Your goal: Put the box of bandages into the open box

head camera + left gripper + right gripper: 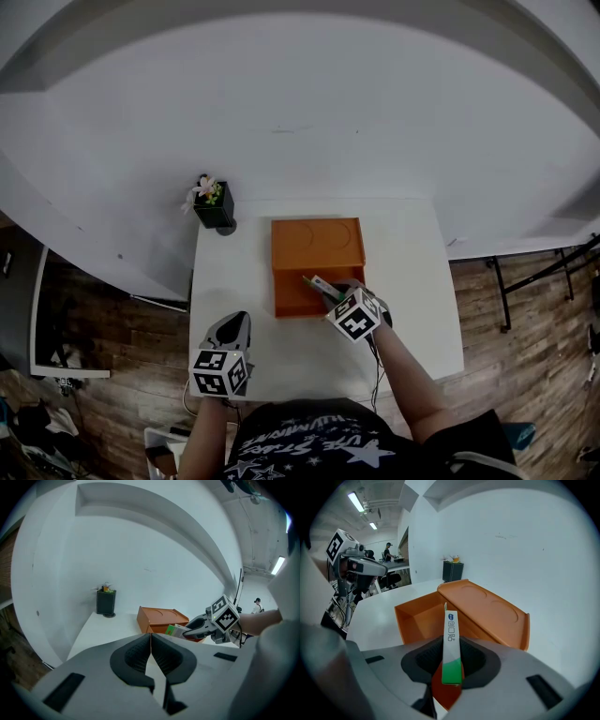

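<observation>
My right gripper [330,291] is shut on the box of bandages [451,645], a thin white and green carton held on edge. It hangs over the near right part of the open orange box [305,291], whose lid [317,243] lies folded back behind it. The carton [322,284] points into the tray in the head view. The left gripper view shows the carton [174,630] and the right gripper [199,628] beside the orange box [159,619]. My left gripper [232,328] rests near the table's front left, shut with nothing between its pads [151,656].
A small black pot with a plant [214,202] stands at the white table's [412,281] far left corner. Wooden floor lies on both sides of the table. A white wall rises behind it.
</observation>
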